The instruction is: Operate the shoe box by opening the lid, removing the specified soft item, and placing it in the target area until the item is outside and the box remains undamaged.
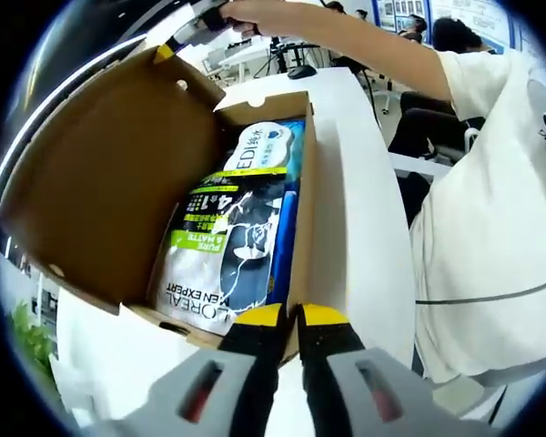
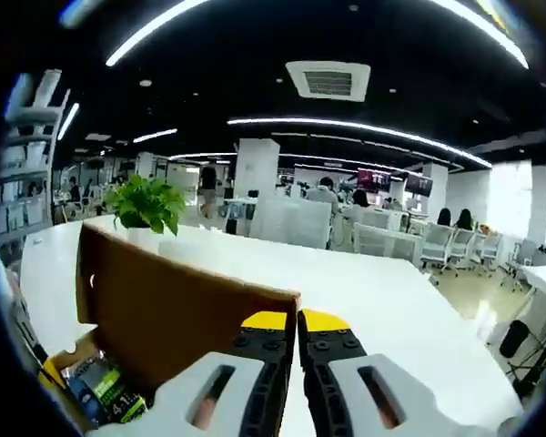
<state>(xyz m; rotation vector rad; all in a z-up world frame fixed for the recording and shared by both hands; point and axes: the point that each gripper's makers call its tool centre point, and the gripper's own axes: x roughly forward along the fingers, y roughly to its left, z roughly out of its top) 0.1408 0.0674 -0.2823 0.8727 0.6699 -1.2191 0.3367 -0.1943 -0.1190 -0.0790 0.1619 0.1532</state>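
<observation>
An open-plan office with ceiling strip lights lies beyond the long white surface (image 2: 382, 291). On it sits the brown cardboard shoe box (image 1: 305, 196), its lid (image 1: 100, 182) raised. The right gripper (image 2: 298, 320) has its fingers clamped on the lid's edge. The left gripper (image 1: 291, 316), fingers together, rests at the box's near wall. Inside lies the soft blue-and-white printed pouch (image 1: 232, 241). Judged best: keep the lid steady, part the left fingers, and pinch the pouch's near edge without scraping the cardboard.

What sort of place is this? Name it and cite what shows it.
Probably an open-plan office: long ceiling light strips and a ceiling air vent above rows of white desks, with seated people in the background and a potted plant.
</observation>
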